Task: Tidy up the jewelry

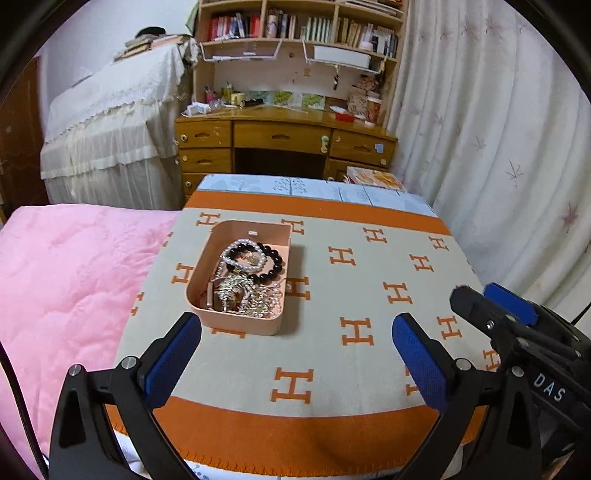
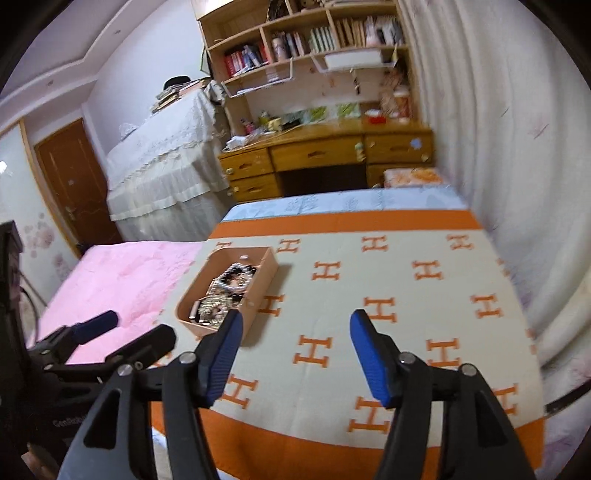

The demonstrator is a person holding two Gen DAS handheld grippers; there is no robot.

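A peach-coloured open box (image 1: 212,242) stands on the H-patterned orange and beige blanket (image 1: 332,354). It holds a pearl bracelet (image 1: 245,264), a dark bead bracelet (image 1: 271,264) and a tangle of silver chains (image 1: 240,295). My left gripper (image 1: 295,328) is open and empty, a little in front of the box. My right gripper (image 2: 295,325) is open and empty, above the blanket to the right of the box (image 2: 264,280). The right gripper also shows at the right edge of the left wrist view (image 1: 491,299), the left gripper at the left of the right wrist view (image 2: 129,332).
A pink quilt (image 1: 62,288) lies left of the blanket. Beyond the bed stand a wooden desk (image 1: 284,136) with bookshelves (image 1: 295,29) and a cloth-covered piece of furniture (image 1: 110,122). A white curtain (image 1: 498,129) hangs along the right side.
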